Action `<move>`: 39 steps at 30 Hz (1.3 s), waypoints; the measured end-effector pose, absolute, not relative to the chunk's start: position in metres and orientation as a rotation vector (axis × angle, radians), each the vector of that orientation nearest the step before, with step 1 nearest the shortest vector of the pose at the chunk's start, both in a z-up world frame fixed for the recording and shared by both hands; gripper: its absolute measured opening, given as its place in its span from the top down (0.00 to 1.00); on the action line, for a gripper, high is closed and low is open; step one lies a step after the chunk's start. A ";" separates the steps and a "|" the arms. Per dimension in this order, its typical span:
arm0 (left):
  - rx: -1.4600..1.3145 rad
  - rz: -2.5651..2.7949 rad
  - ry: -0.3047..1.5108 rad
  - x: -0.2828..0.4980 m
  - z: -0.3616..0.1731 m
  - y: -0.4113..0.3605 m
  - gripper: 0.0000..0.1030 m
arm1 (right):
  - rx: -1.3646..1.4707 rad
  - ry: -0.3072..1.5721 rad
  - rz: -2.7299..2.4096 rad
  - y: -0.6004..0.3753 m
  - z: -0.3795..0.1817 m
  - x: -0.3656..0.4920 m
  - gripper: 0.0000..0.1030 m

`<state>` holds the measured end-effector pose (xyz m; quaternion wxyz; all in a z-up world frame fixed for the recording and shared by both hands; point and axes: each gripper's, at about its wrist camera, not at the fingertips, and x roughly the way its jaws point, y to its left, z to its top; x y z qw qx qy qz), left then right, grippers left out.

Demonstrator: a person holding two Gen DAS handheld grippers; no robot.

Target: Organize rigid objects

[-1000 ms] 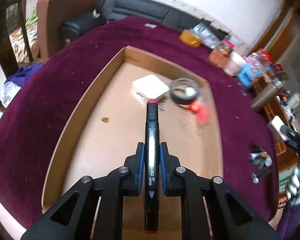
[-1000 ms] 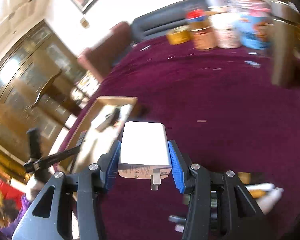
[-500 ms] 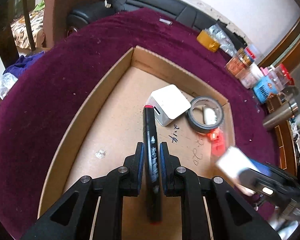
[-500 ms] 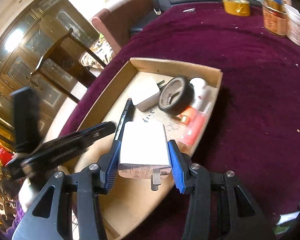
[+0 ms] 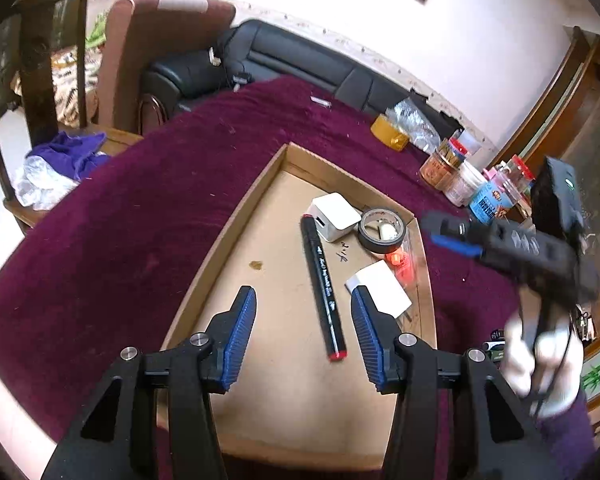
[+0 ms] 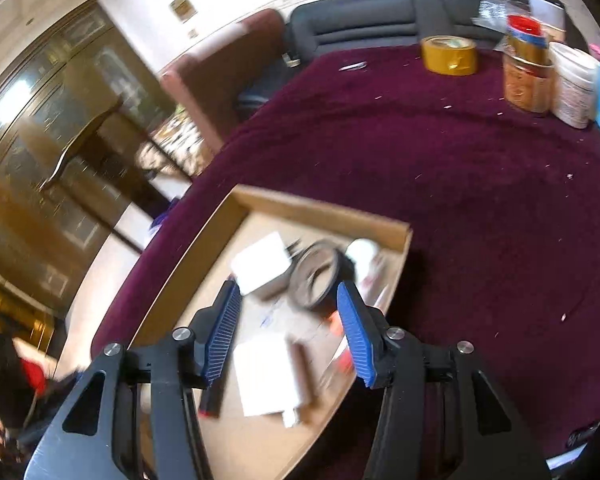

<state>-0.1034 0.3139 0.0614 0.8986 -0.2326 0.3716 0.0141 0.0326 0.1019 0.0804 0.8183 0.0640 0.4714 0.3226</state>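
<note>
Marker: black marker [image 5: 322,286] with red ends lies flat on the floor of the cardboard tray [image 5: 236,236], slanting from near the white cube toward the near edge; nothing touches it.
White charger: flat white charger [image 5: 380,294] lies in the tray just right of the marker, on the tray's right side; in the right wrist view it shows blurred below the jaws [image 6: 266,380], prongs toward the camera.
Other tray contents: white cube plug [image 5: 336,222] at the far end, a roll of dark tape [image 5: 382,230] beside it, and a small orange piece [image 5: 400,264] by the right wall.
Left gripper: left gripper [image 5: 304,330] hangs over the near part of the tray, jaws opening and spread wide; the marker lies below between them, free of both pads.
Right gripper: right gripper [image 6: 286,330] is above the tray, jaws opening, nothing pinched; the charger lies loose under it.
Table: purple cloth [image 5: 148,208] with jars [image 5: 444,166] and yellow tape [image 5: 390,136] at the far side, well apart from the tray.
Step in hand: both pieces look just released into the tray.
Next move: probably pull both grippers up and clear, then reach for loose items seen dimly at the table's right edge [image 5: 496,346]; lift straight so the pads do not nudge the marker or charger.
</note>
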 end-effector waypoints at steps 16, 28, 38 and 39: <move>-0.459 -0.004 0.735 -0.131 0.067 0.295 0.49 | 0.181 1.014 0.769 0.086 0.087 0.027 0.48; -0.288 -0.205 0.798 -0.116 0.077 0.183 0.48 | 0.253 0.943 0.326 -0.165 0.075 0.008 0.38; -0.286 -0.253 0.844 -0.119 0.070 0.114 0.48 | 0.265 1.033 0.251 -0.189 0.049 0.022 0.38; -0.283 -0.249 0.846 -0.119 0.069 0.112 0.48 | 0.231 1.040 0.231 -0.188 0.049 0.020 0.38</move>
